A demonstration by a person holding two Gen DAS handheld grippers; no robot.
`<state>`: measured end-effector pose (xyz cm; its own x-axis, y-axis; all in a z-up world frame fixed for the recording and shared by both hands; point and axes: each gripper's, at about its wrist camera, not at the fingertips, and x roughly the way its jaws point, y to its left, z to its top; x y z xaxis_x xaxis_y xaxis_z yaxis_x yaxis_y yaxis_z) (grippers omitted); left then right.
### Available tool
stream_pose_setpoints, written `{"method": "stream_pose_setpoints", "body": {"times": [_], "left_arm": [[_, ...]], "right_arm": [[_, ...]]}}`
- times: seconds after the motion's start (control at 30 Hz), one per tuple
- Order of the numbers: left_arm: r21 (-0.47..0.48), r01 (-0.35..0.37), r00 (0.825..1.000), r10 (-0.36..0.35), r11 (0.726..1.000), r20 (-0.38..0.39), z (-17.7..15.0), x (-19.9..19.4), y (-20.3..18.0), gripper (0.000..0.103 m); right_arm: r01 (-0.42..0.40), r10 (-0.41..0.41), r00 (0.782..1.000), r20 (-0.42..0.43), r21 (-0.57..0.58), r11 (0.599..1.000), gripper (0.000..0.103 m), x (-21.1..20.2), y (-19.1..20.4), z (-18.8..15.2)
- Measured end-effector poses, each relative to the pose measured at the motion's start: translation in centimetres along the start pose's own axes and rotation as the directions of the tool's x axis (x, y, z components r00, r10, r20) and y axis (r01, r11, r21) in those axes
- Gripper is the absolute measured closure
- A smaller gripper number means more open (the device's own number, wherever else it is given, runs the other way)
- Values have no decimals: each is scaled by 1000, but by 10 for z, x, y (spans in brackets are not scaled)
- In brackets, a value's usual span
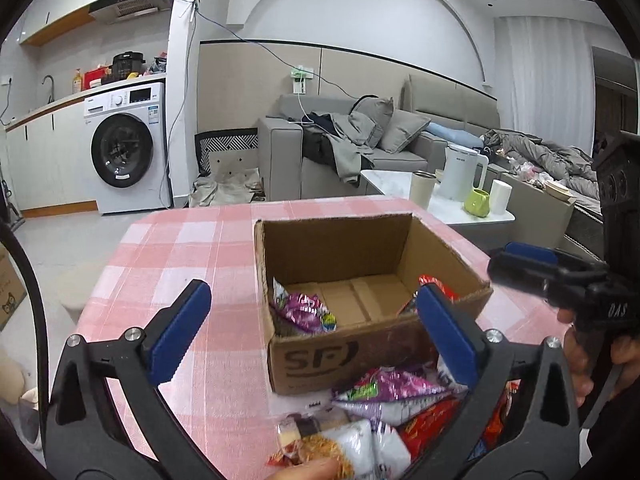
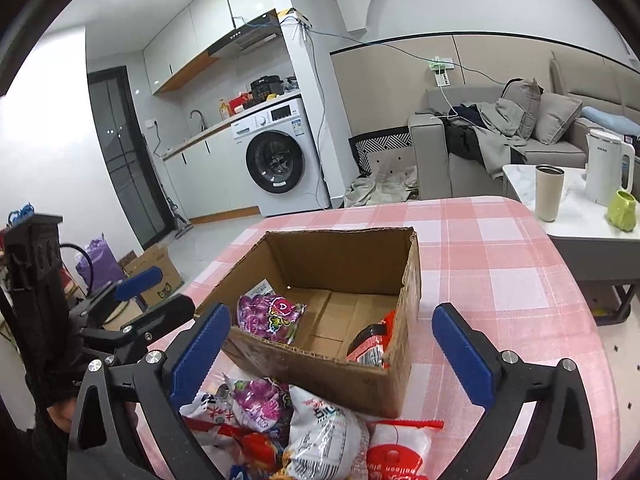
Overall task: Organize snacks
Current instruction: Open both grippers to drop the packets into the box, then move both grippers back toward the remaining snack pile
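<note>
Left tongs [image 1: 314, 330]: released, jaws spread wide, nothing between them.
Right tongs [image 2: 326, 350]: released too, empty, hovering above the heap.
Snack heap [image 2: 304, 424]: loose packets at the table's near edge, touching the box front; purple, white and red wrappers overlap, so separate one before clenching.
Cardboard box [image 1: 436, 248]: open-topped, near the table's middle, mostly bare inside.
Inside box: purple packet [image 2: 270, 316] in the left corner, red packet [image 2: 370, 342] leaning on the right wall.
Step advice: take the topmost packet by an edge, lift clear of the box rim, drop into the empty floor.
Obstruction: the two tongs crowd each other; a fingertip [image 1: 308, 470], perhaps, shows at the bottom.
Table [image 1: 180, 248]: pink checked cloth.
Beyond: side table with kettle [image 1: 460, 172] and green mug [image 1: 478, 202].
</note>
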<state>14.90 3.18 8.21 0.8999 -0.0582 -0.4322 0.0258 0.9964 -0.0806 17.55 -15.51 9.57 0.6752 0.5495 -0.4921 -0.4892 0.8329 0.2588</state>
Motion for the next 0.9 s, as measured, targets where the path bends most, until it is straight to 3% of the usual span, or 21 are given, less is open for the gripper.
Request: {"method": "stream_pose_setpoints", "body": {"times": [0.17,0.57,0.9], "left_arm": [[-5,-3,999,2,1000,-38,-12,-12,6,0],[0,-30,999,30,1000,-45,-27,-43,2,0],[27,-33,998,34,999,-48,-35,-58,-6,0]], "right_arm": [[10,-10,1000,-13,3,1000,0,-6,-4,-7],[-11,11,999,-30,-12,1000,0,-21,1,-32],[16,-19,999,-45,-55,998,0,-29,11,-53]]}}
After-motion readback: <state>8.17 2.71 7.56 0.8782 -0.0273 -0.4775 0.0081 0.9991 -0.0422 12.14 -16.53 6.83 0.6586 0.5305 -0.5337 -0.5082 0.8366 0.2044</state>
